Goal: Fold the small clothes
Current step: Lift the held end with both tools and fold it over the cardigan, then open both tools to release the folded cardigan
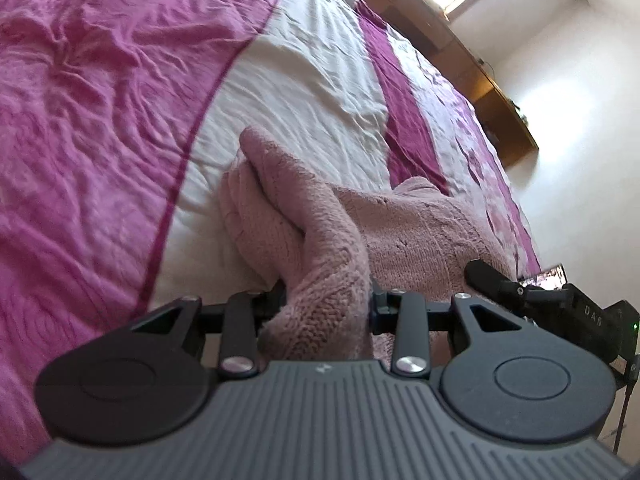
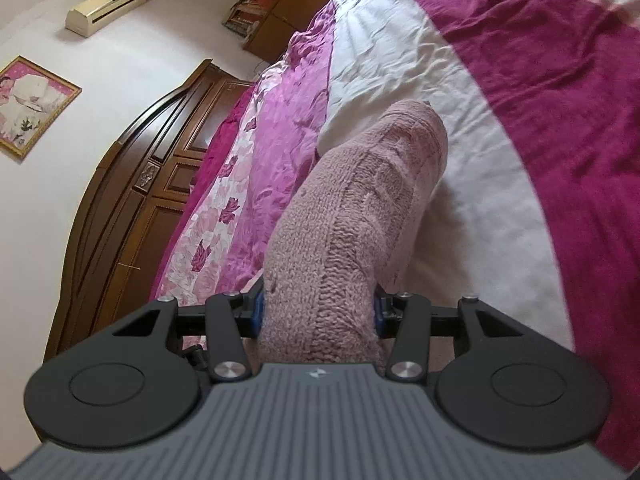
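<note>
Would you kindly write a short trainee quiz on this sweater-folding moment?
1. True or false: the left gripper is open and empty.
2. What does the right gripper hold? A) pillow B) sweater C) nothing
3. Fill in: the sweater lies on the bedspread's ____ stripe.

Key: 1 false, it is shut on the sweater; 2 B; 3 white.

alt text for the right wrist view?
The right claw is shut on a bunch of pink knit garment, held above a bed with a magenta-and-white cover. A wooden headboard and white wall lie to the left.
</note>
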